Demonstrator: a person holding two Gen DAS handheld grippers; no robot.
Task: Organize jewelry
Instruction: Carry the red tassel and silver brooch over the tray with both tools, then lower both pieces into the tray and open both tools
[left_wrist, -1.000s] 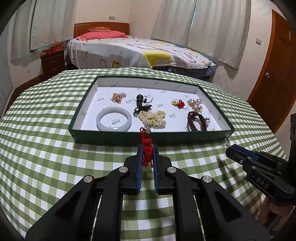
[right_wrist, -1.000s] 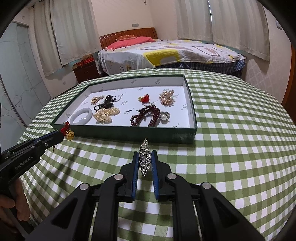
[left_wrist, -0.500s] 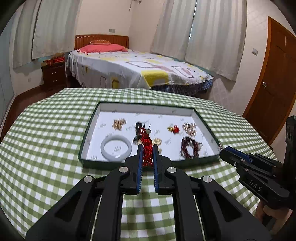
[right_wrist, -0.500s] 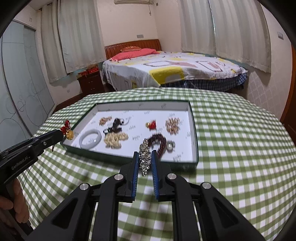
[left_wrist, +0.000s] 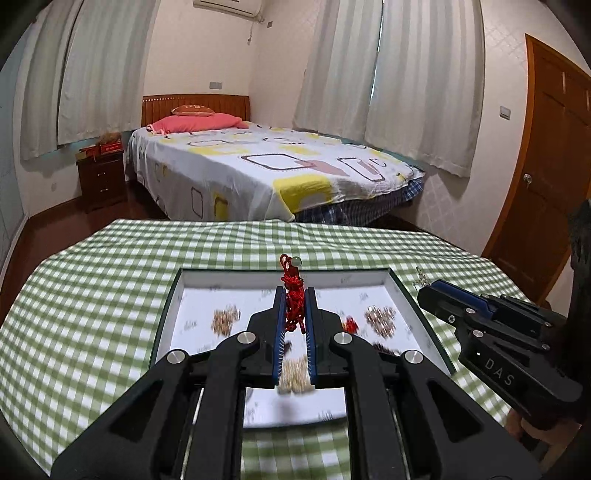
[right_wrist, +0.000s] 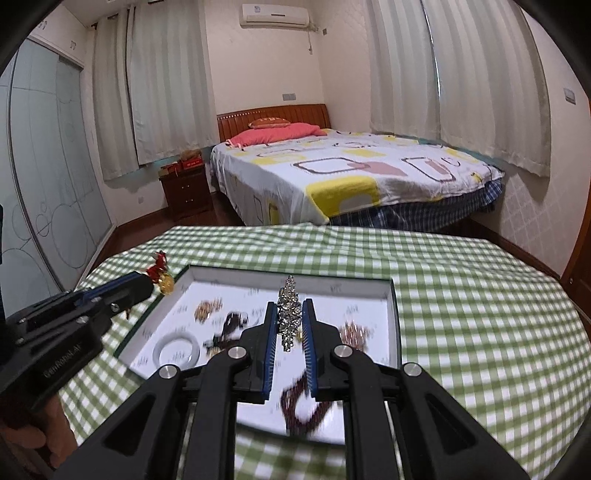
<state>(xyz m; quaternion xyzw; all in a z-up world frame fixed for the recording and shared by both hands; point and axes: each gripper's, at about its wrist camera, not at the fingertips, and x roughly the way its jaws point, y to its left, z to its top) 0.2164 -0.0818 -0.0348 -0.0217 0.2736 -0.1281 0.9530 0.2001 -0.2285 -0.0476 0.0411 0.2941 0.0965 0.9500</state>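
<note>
A red knotted-cord charm with a small pale bead on top is pinched between the blue-padded jaws of the left gripper, its gold pendant dangling below in the right wrist view. A silver rhinestone brooch of elongated leaf shape is clamped upright in the right gripper. Both pieces are held above the shallow green-walled cardboard tray with a white printed lining, presumably so that they can be lowered onto free lining.

In the right wrist view, a smooth pale jade bangle is seen at eight o'clock in the tray, a gold bead cluster at ten o'clock, a dark cord piece near the centre, and a dark red beaded bracelet at six o'clock; these are blurred. A rose-gold cluster lies at three o'clock in the left wrist view.

The tray rests on a green-and-white checked tablecloth. The cord is judged limp and liable to snag on the ribbed pads; the brooch is rigid and faceted, and may tip when let go.
</note>
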